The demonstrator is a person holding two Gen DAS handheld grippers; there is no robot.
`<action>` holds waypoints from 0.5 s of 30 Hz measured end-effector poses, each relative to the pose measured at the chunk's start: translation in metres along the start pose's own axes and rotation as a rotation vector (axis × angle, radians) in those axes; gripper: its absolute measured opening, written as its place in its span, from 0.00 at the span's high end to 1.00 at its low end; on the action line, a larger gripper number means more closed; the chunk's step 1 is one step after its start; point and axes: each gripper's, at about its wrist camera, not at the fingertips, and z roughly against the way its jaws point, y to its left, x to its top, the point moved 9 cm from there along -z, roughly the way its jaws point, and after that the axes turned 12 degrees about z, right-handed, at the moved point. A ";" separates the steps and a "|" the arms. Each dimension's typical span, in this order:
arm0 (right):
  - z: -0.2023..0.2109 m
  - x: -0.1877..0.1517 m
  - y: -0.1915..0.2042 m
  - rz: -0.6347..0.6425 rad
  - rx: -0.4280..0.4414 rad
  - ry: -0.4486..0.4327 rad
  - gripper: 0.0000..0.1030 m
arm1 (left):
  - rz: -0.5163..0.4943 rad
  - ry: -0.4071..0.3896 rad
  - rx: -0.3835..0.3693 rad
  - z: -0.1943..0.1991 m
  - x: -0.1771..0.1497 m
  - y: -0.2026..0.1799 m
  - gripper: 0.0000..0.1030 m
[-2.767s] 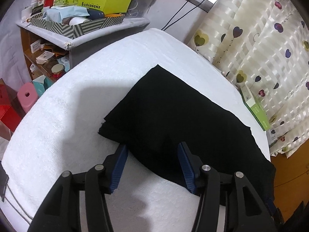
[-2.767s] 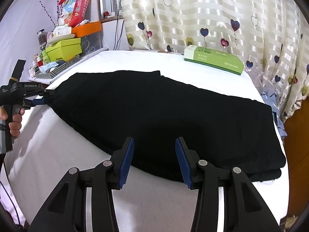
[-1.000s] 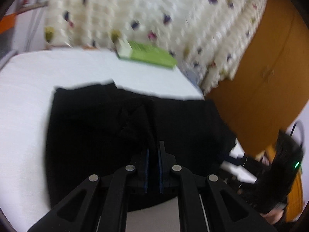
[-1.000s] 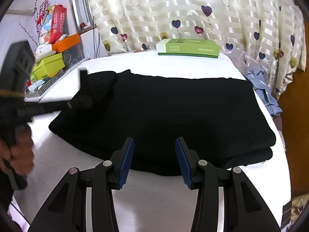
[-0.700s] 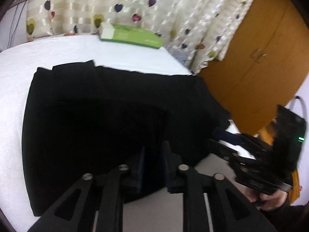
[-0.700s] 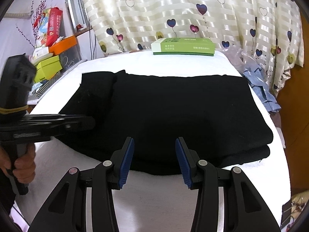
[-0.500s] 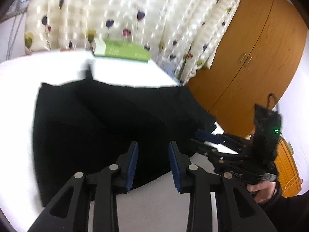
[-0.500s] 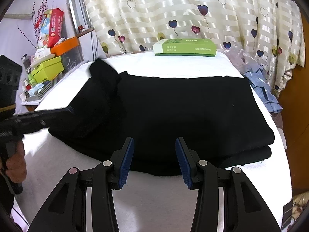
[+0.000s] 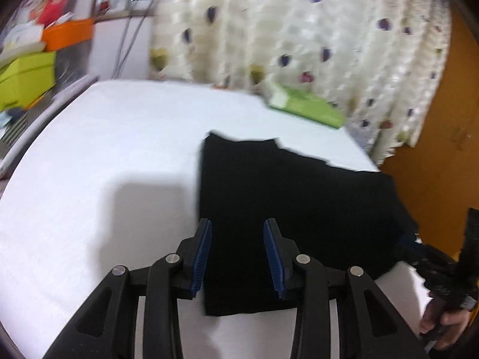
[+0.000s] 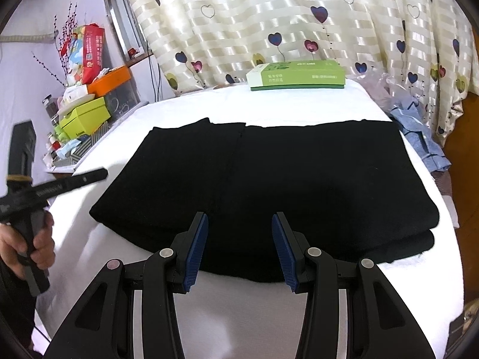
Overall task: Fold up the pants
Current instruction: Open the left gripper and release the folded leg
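Observation:
The black pants [image 10: 269, 179] lie folded in a flat rectangle on the white bed, with a fold line down their left third. In the left wrist view the same pants [image 9: 284, 197] stretch away to the right. My left gripper [image 9: 238, 254] is open above their near left edge, nothing between its blue pads. My right gripper [image 10: 239, 248] is open too, hovering over the near edge of the pants. The left gripper [image 10: 89, 176] shows at the left of the right wrist view, held in a hand, off the fabric.
A green box [image 10: 296, 74] lies at the far edge of the white bed [image 10: 269, 314], before a heart-print curtain [image 10: 269, 15]. Blue clothes [image 10: 419, 131] are heaped at the right. A cluttered shelf with boxes [image 10: 86, 113] stands left. A wooden wardrobe [image 9: 434, 164] rises at the right.
My left gripper carried the leg end of the pants across onto the rest, let go and opened, then pulled back to the left. The right gripper stayed open and nearly still.

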 end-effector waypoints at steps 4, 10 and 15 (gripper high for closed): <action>-0.009 0.006 0.011 0.027 0.015 0.005 0.56 | 0.020 0.042 0.042 -0.008 -0.014 0.016 0.63; -0.030 0.012 0.032 0.070 0.052 0.031 0.56 | 0.047 0.090 0.033 -0.019 -0.024 0.019 0.63; -0.047 0.006 0.036 0.082 0.046 0.090 0.56 | 0.045 0.097 -0.007 -0.019 -0.026 0.013 0.76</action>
